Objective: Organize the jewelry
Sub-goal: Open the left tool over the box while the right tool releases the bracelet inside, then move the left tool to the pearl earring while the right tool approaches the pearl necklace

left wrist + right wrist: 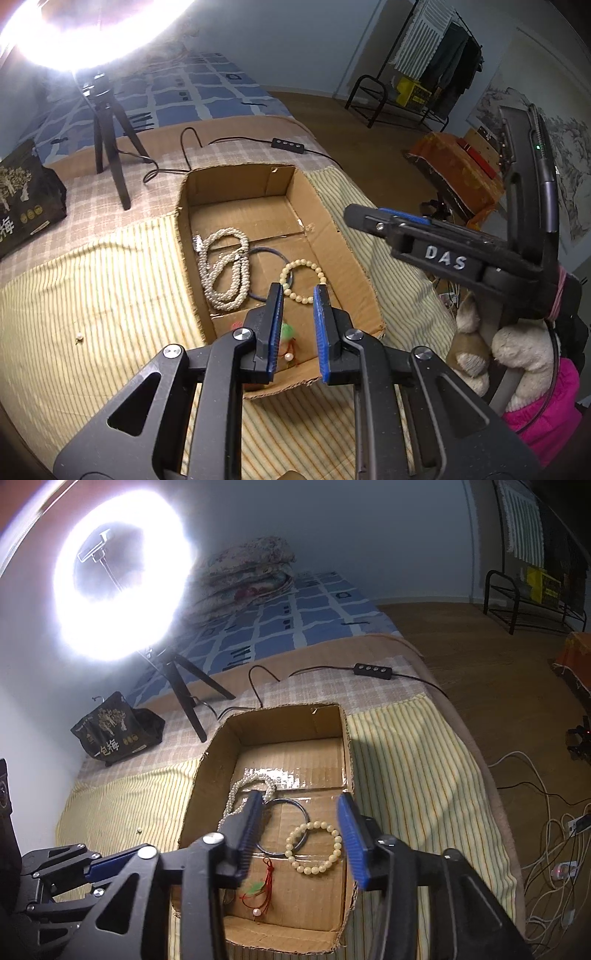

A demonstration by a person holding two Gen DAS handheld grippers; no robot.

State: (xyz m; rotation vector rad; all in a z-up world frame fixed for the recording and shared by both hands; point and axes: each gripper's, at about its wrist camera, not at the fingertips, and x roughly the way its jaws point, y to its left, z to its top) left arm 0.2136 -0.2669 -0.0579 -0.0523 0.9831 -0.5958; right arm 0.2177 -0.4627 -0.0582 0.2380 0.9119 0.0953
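A: The cream bead bracelet (pixel 315 848) lies flat on the floor of the cardboard box (pixel 275 720), lower centre of the right wrist view, overlapping the thin metal bangle (pixel 283 826). Nothing grips it.

B: And the right gripper (pixel 301 840)?

A: Its jaws stand about half open over the bracelet and hold nothing.

B: The left gripper (pixel 297 328)?

A: A narrow gap shows between its blue pads, with nothing in it, so I'd call it near closed and empty. It hangs over the red-corded charm (pixel 290 343) at the box's near end.

B: Advice?

A: I'd lift each hand straight up, clear of the pearl necklace (pixel 223 269) at centre left, and keep the pads off the box wall.
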